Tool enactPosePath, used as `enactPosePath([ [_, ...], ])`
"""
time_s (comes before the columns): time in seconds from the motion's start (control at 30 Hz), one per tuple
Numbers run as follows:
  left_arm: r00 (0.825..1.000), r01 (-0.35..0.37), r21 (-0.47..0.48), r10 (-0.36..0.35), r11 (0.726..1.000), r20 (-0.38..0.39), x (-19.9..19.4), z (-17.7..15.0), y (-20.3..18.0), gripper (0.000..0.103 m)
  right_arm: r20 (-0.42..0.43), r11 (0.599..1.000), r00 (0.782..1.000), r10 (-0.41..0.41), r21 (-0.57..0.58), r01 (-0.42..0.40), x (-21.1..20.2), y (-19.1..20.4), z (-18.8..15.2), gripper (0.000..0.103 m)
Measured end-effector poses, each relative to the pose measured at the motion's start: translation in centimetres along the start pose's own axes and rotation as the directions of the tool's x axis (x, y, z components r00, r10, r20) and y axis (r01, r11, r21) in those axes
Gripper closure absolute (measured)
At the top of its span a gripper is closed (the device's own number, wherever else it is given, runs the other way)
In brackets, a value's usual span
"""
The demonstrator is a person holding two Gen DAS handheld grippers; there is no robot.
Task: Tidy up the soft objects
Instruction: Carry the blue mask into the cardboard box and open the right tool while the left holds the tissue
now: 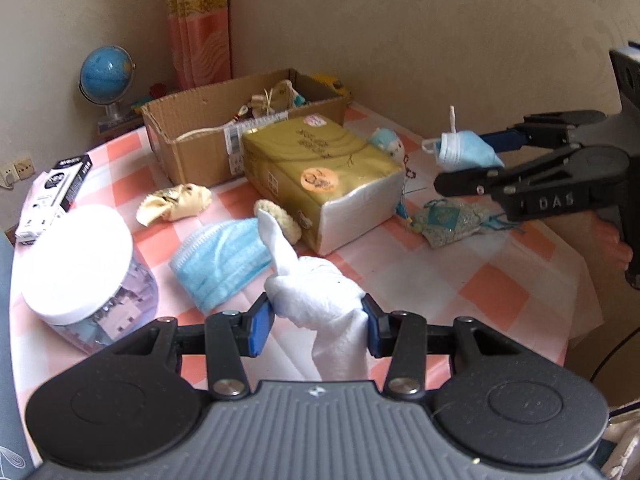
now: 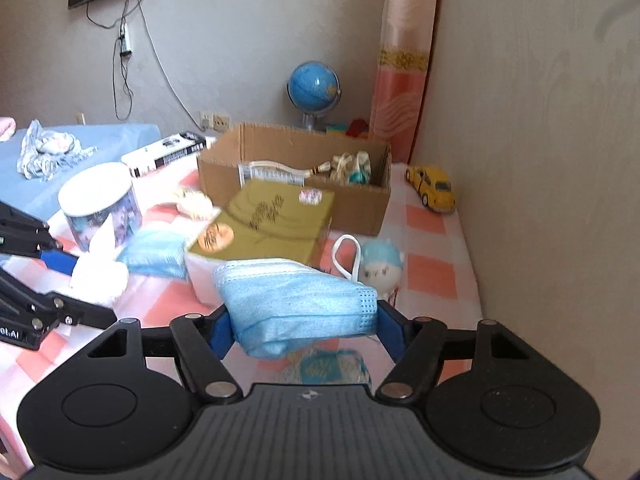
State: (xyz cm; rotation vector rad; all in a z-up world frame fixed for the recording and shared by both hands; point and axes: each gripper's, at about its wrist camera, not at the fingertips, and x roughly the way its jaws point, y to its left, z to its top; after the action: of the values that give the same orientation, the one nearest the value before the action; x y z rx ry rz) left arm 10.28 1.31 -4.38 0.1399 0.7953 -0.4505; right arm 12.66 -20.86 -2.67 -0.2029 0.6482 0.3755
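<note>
Two grippers are carrying loads — left (image 1: 316,326) clamping a sock (image 1: 320,292), right (image 2: 304,330) clamping a mask (image 2: 296,300). Several soft items are lying outside the box (image 1: 192,148) — sorting looks unfinished.

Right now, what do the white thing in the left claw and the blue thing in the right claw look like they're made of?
White cloth: soft knit or terry fabric, matte, probably a sock; it bunches and droops where the left claw pinches it.
Blue face mask: thin non-woven fabric, matte, with pleats, a stitched edge and a white elastic loop; it sags between the pads of the right claw.
</note>
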Motion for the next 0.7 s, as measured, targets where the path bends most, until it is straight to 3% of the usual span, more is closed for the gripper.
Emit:
enactPosePath([
  [0.3, 1.0, -0.01, -0.023, 0.011, 1.0, 0.027, -1.3, -0.5, 0.8, 0.058, 0.042, 1.0, 0.999, 0.002, -0.021, -0.001, 1.4, -0.5, 6.2, 0.028],
  [0.7, 0.998, -0.045, -0.058, 0.048, 0.997, 0.042, -1.4, -0.5, 2.4, 0.058, 0.016, 0.999, 0.999, 0.036, -0.025, -0.036, 11.7, -0.6, 16.1, 0.028],
])
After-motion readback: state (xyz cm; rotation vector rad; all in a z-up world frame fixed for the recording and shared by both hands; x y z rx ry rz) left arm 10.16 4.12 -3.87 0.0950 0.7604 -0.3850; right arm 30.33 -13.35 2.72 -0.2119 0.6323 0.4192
